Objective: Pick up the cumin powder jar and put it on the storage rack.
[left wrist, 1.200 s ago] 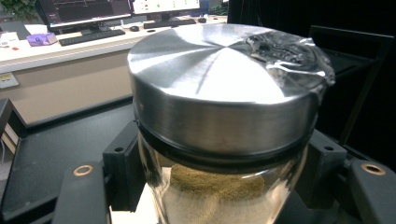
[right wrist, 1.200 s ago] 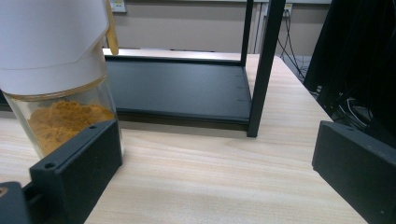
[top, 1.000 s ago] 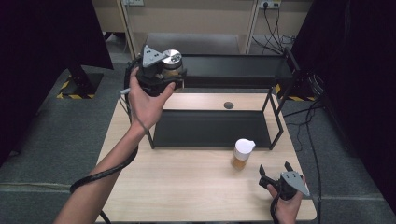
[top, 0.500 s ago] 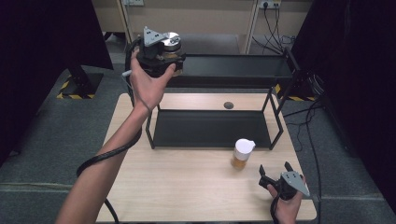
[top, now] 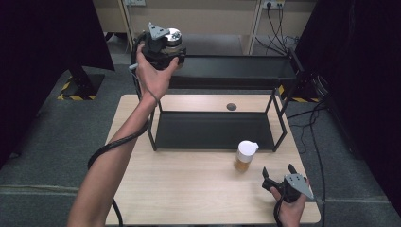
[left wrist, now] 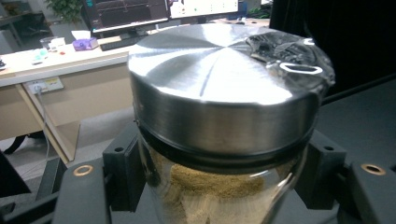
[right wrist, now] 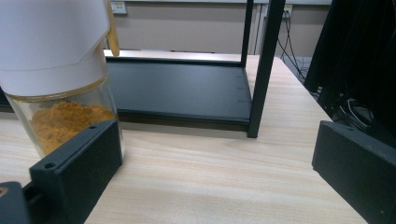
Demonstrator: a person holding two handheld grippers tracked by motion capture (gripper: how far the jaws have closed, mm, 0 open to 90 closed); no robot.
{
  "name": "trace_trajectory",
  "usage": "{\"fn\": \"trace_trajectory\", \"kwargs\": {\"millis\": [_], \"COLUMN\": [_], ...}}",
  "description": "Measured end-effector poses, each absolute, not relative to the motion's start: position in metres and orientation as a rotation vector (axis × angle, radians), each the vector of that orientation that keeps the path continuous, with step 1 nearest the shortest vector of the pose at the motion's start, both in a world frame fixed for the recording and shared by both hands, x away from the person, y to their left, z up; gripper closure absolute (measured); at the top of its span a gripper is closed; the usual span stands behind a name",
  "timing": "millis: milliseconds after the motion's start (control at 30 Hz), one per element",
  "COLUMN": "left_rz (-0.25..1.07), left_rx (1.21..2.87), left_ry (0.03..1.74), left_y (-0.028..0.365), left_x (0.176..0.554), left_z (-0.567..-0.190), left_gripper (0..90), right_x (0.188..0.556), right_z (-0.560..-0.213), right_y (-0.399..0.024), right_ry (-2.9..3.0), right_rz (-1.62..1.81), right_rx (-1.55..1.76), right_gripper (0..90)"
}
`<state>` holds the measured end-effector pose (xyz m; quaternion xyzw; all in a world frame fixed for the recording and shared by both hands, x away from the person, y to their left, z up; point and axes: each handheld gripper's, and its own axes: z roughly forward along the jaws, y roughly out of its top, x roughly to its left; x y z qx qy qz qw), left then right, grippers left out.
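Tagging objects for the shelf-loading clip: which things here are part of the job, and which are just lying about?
In the job:
- steel-lidded jar, clamped in the left gripper at the top shelf
- black two-tier rack
- white-capped spice jar, likely next, near the open right gripper

Lying about:
- small dark round thing on the table behind the rack

- High view: we look forward and down on the table (top: pixel 189 189) from above the person's side; black shelf rack (top: pixel 227 71) at 12 o'clock.
- Left gripper view: we sit very close under a steel-lidded jar (left wrist: pixel 219 116), facing an office desk (left wrist: pixel 56 60) at 10 o'clock.
- Right gripper view: low over the tabletop, shared with the high view, as are the rack and the white-capped spice jar (right wrist: pixel 60 70) at 9 o'clock.
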<state>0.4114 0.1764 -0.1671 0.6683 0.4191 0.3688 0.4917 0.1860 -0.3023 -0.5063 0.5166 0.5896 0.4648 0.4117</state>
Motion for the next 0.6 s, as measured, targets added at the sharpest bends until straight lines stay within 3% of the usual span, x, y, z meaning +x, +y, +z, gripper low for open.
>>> {"fn": "trace_trajectory", "kwargs": {"millis": [600], "left_rz": [0.891], "left_rx": [1.626], "left_ry": [1.1], "left_y": [0.172], "left_x": [0.443], "left_z": [-0.175], "left_gripper": [30.3], "right_x": [0.186], "right_z": [-0.506], "right_y": [-0.302], "right_ry": [1.488], "right_rz": [1.176], "right_rx": [1.298], "right_gripper": [1.5]}}
